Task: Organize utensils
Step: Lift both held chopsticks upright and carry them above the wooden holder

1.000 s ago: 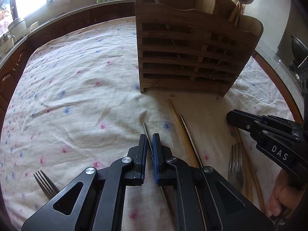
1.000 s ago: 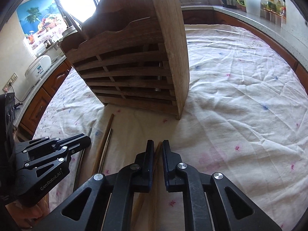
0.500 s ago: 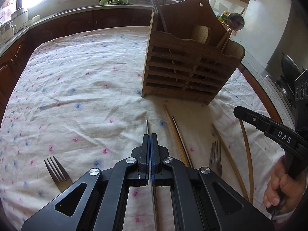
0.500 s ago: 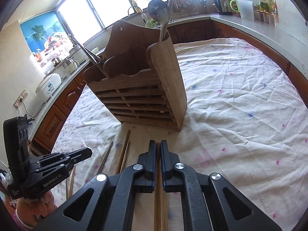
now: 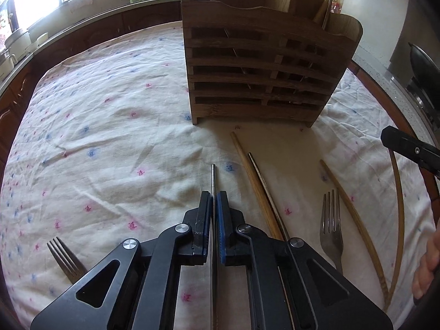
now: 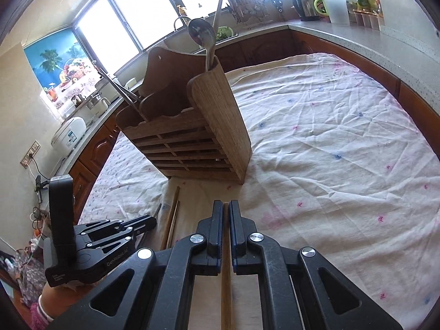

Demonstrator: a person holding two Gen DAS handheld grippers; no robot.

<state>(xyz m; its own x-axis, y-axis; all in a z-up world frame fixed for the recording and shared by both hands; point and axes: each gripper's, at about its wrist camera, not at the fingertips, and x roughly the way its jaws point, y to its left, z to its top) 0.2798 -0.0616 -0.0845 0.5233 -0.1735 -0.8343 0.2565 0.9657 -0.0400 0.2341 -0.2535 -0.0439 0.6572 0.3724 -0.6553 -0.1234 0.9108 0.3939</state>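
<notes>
Right gripper (image 6: 225, 209) had risen, clenched on a pale wooden chopstick (image 6: 226, 275), left gripper (image 5: 213, 200) clamping a thin steel chopstick (image 5: 213, 177), slatted wooden utensil holder (image 5: 258, 82) at twelve o'clock, steel fork (image 5: 331, 231) at three o'clock.

Daylight pours in from the windows (image 6: 118, 27) behind the wooden utensil rack (image 6: 192, 126), blown out to plain white in both views, so the rack's near face sits in shade and throws a soft shadow on the cloth (image 5: 110, 126) in front of it. Both pictures are sharp near the rack, bend strongly toward the edges, and darken to black corners.
</notes>
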